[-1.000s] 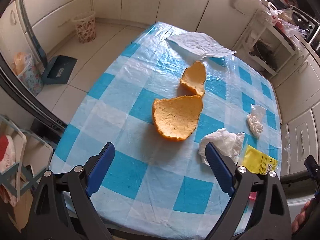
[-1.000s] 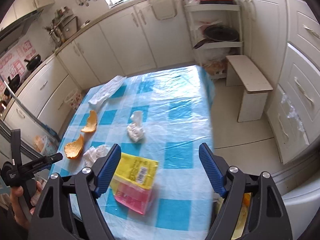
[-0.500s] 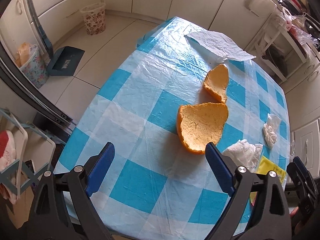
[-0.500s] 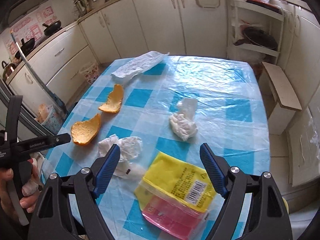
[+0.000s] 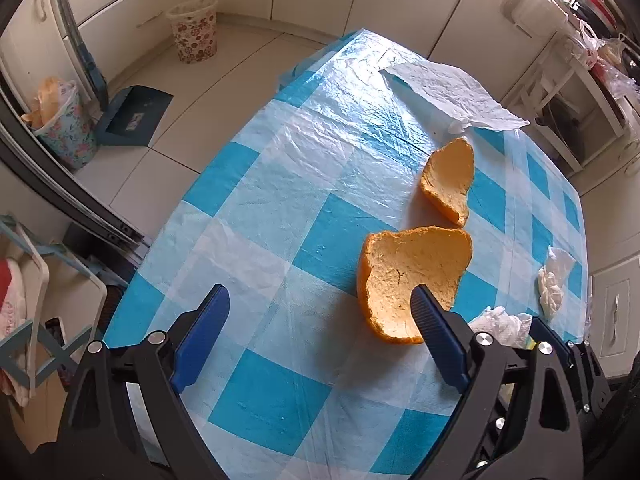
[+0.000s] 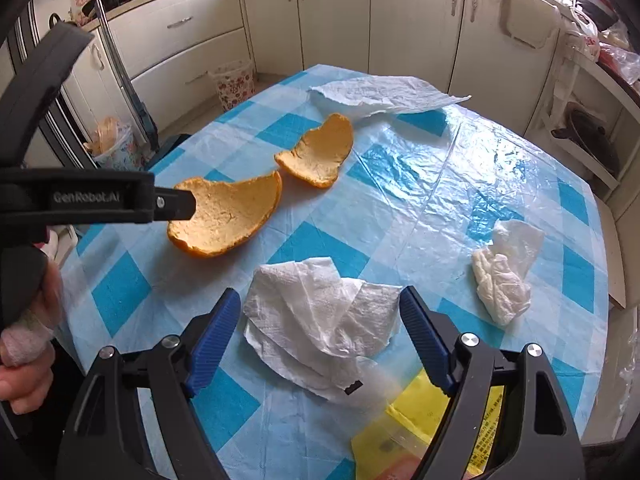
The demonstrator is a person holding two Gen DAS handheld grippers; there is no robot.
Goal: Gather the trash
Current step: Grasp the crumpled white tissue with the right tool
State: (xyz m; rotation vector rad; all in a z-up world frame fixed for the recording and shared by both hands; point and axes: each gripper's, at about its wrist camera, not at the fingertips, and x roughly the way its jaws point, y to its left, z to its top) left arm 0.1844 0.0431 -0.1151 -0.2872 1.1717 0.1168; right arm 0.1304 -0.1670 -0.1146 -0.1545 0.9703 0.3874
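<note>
I am counting two pieces of orange peel lying on the worktop [image 6: 420,208]: a larger peel [image 6: 228,220] and a smaller peel [image 6: 318,152]. I am seeing three white paper items: one flat sheet [image 6: 384,94], one loosely crumpled tissue [image 6: 320,320], and one tight wad [image 6: 502,272]. I am seeing one yellow packet [image 6: 416,416]. On the floor I am counting two flowered bins, one far [image 5: 193,30] and one near [image 5: 66,132], and one dustpan [image 5: 134,116].
</note>
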